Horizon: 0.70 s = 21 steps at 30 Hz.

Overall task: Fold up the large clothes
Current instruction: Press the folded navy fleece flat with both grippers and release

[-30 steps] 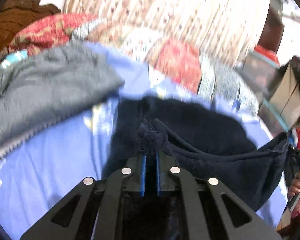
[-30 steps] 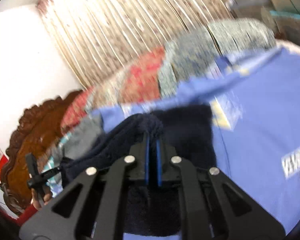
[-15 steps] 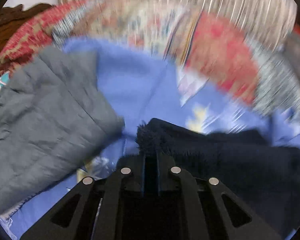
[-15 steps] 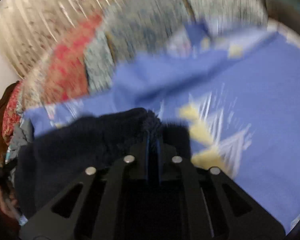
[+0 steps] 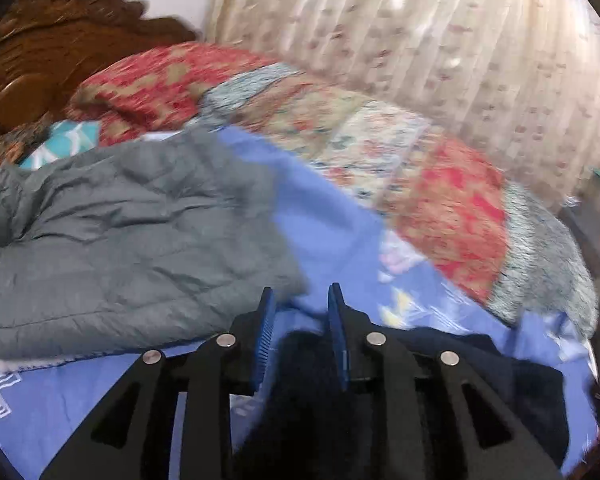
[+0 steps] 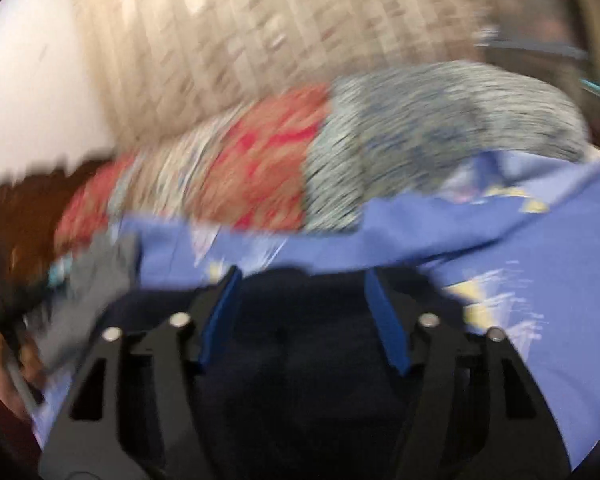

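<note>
**Both grippers letting go**

Left gripper [image 5: 300, 300] and right gripper [image 6: 302, 280]: jaws opening, pads off the cloth. Dark navy fleece garment [image 5: 480, 360] lies on the blue bedsheet [image 5: 332, 232], beside a grey quilted jacket [image 5: 120, 240].

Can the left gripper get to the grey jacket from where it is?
Probably yes. The grey jacket lies on the blue sheet just ahead and left of the left gripper, with nothing between. Its jaws are opening, and the dark fleece sits low between them, no longer pinched.
</note>
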### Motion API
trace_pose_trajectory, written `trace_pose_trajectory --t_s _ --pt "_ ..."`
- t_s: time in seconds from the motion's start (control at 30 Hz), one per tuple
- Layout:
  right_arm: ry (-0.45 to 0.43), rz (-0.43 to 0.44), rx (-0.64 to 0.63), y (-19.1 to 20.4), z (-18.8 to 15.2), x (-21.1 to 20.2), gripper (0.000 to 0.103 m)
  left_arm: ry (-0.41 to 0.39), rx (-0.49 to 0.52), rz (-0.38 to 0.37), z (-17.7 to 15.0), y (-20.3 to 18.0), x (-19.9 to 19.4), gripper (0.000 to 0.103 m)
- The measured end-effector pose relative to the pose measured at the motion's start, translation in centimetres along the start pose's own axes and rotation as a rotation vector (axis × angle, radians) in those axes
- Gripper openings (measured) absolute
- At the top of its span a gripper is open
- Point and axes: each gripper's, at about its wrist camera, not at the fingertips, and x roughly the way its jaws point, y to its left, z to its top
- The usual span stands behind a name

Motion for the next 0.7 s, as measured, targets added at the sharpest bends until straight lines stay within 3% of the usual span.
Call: trace_pose_trajectory --t_s 0.1,0.17,0.23,0.3,0.4,0.53,0.7 --pt "0.105 0.006 -0.068 1.9 -0.8 4.7 0.054 0.003 0.214 -0.081 -2.4 -5.3 0.3 0.048" --pt "0.171 -0.029 -0.065 1.5 -1.2 8.0 0.054 0.018 0.351 -0.063 -4.5 -8.2 2.7 0.049" --pt "0.221 -0.006 -0.015 0.1 -1.2 10.0 0.054 0.073 0.402 -0.011 -5.8 -8.9 6.4 0.049" --pt "0.248 0.034 0.019 -1.7 -1.4 11.5 0.053 0.146 0.395 0.019 -6.8 -7.8 10.6 0.051" --pt "0.288 0.097 0.095 -3.8 -1.8 13.9 0.052 0.177 0.254 -0.074 -7.0 -5.0 13.0 0.053" --pt "0.286 0.085 0.111 -4.1 -2.4 15.8 0.052 0.141 0.324 -0.013 -8.9 -6.2 13.2 0.053" --pt "0.298 0.051 0.071 -3.0 -1.5 14.4 0.053 0.182 0.354 0.001 -7.7 -6.6 13.6 0.053"
